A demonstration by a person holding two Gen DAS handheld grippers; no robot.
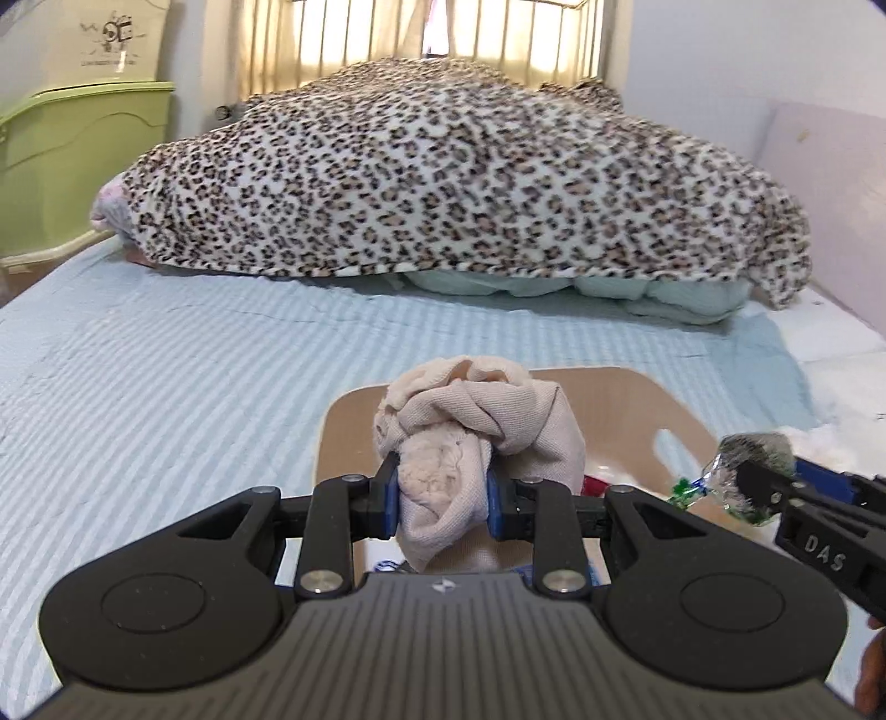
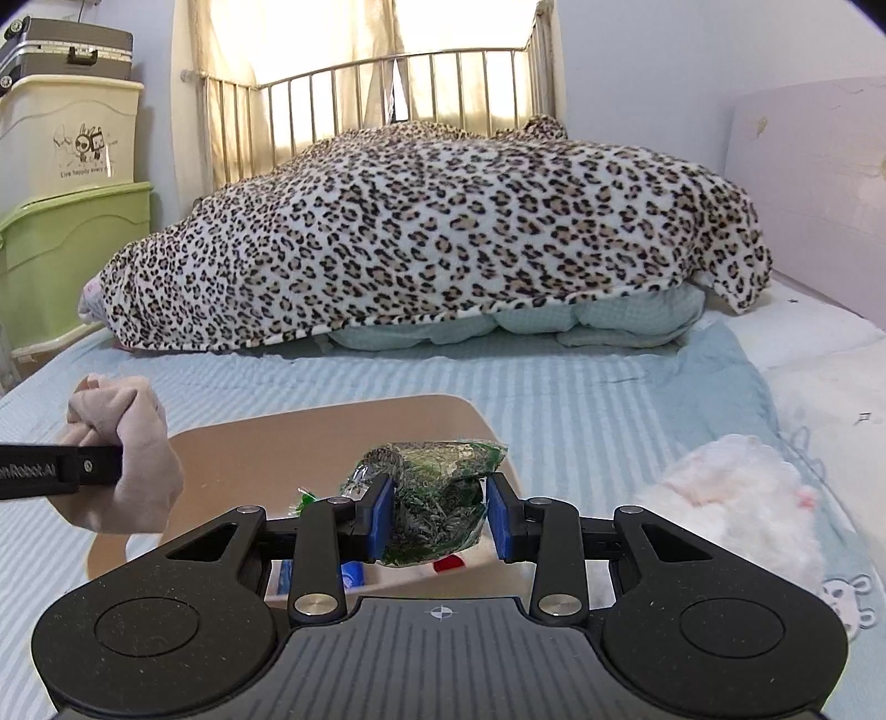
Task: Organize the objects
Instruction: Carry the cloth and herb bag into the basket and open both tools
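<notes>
1. Tray [image 2: 232,448]: tan, rounded corners, lying on the striped blue bedsheet [image 1: 166,387].
2. Left gripper [image 1: 443,501]: pads pinching a bunched beige cloth [image 1: 476,421], held above the tray.
3. Right gripper [image 2: 440,518]: pads pressed onto a crinkled green packet [image 2: 437,487], above the tray's near right part.
4. Leopard-print blanket [image 2: 443,232]: heaped beyond the tray.
5. White fluffy item [image 2: 736,487]: right of the tray.

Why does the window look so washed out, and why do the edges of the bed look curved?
In both wrist views the daylight behind the curtains blows out to white, leaving the leopard blanket backlit. The fisheye lenses bow straight lines, so the bed rail curves in the right view. In the left view, the bag in the right gripper looks slightly blurred; the cloth stays sharp.
</notes>
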